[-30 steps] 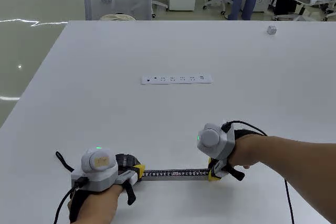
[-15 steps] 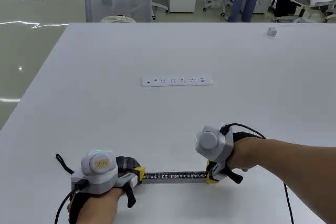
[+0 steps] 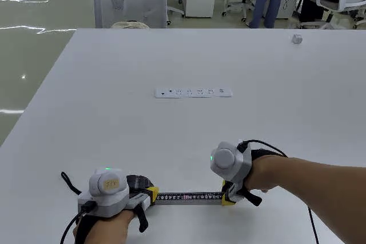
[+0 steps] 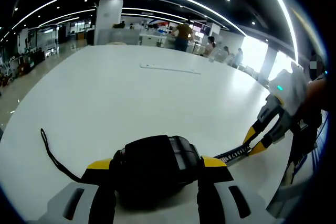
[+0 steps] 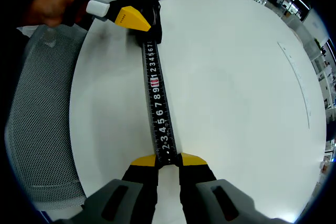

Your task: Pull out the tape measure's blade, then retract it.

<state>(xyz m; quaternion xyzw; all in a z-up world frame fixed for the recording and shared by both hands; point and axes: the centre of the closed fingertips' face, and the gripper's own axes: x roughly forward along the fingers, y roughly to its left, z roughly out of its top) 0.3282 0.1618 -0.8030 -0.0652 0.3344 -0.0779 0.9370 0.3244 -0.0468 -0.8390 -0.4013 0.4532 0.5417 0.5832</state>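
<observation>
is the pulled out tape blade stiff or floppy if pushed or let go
Likely springy, not floppy: the blade runs straight between the case and the right gripper. Released, it would probably snap back toward the case. Being a thin strip, it might kink if pushed endwise.

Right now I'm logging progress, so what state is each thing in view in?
Left gripper: shut on the tape measure.
Right gripper: shut on the blade tip.
Blade: partly out, flat on the table, numbers up.
Power strip: flat, nothing plugged in.
</observation>
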